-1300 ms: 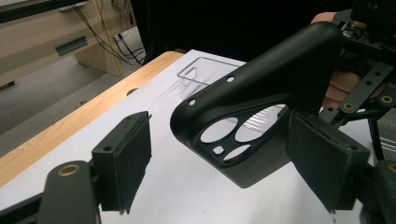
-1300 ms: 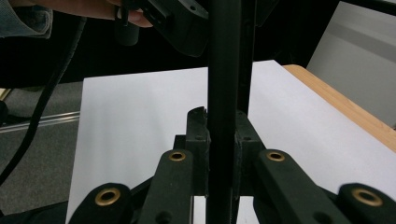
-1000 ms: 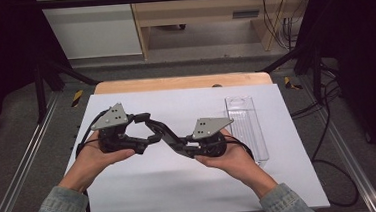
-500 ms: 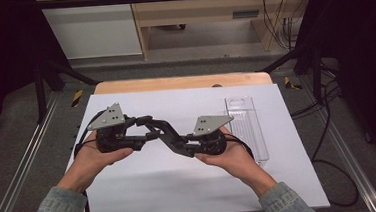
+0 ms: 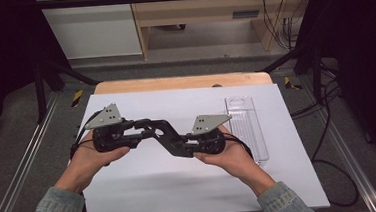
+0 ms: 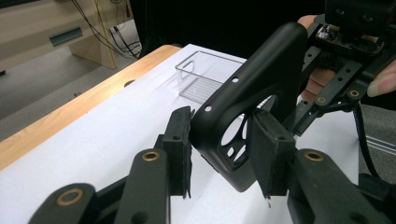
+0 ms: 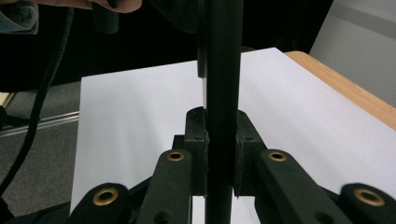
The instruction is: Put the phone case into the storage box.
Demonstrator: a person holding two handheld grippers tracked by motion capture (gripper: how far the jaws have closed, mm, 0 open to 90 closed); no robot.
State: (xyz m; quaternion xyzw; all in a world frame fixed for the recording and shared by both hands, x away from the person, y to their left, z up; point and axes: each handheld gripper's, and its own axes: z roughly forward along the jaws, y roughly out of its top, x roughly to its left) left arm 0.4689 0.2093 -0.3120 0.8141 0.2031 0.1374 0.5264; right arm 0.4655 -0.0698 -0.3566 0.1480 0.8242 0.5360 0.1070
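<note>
Black plastic bracket (image 5: pixel 164 133) with oval cutouts, matte, rigid; held above white table, spanning both grippers.

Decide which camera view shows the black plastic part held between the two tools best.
The left gripper view: the black plastic part shows its broad face with cut-outs and small holes. The right gripper view gives it edge-on; the high view, small between the hands.

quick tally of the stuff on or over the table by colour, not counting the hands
black: 3 - left tool, right tool, and the black plastic part held between them
clear: 1 - plastic tray
white: 1 - sheet covering the table
total: 5
</note>
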